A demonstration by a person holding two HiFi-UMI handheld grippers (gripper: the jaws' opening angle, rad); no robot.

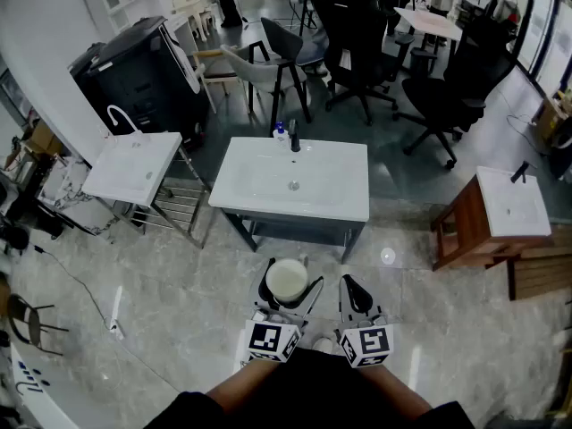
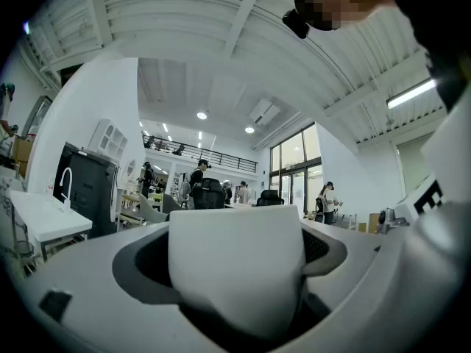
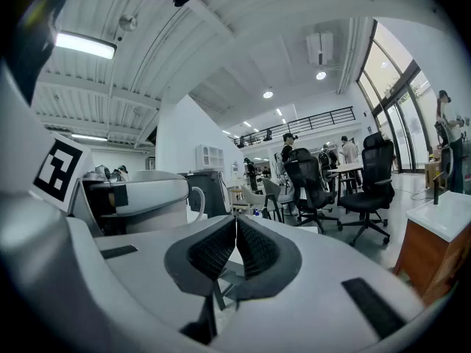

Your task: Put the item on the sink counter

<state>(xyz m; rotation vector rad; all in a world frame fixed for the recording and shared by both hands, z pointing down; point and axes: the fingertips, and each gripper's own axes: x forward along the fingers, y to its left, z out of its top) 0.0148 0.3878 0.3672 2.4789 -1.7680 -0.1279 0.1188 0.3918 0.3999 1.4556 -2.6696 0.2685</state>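
A white cup (image 1: pixel 287 281) sits between the jaws of my left gripper (image 1: pixel 288 284), which is shut on it; in the left gripper view the cup (image 2: pixel 235 267) fills the gap between the pads. My right gripper (image 1: pixel 355 290) is beside it, shut with nothing held, its pads (image 3: pixel 217 248) meeting. In the right gripper view the cup (image 3: pixel 147 190) shows at left with its handle. The white sink counter (image 1: pixel 259 184) with a basin and black tap (image 1: pixel 295 138) stands ahead of both grippers, over the marble floor.
A blue-capped bottle (image 1: pixel 281 133) stands at the sink's back edge. Another white sink on a rack (image 1: pixel 132 166) is at left, and a third sink on a wooden cabinet (image 1: pixel 510 206) at right. Black office chairs (image 1: pixel 357 38) and a dark cabinet (image 1: pixel 134 74) stand behind.
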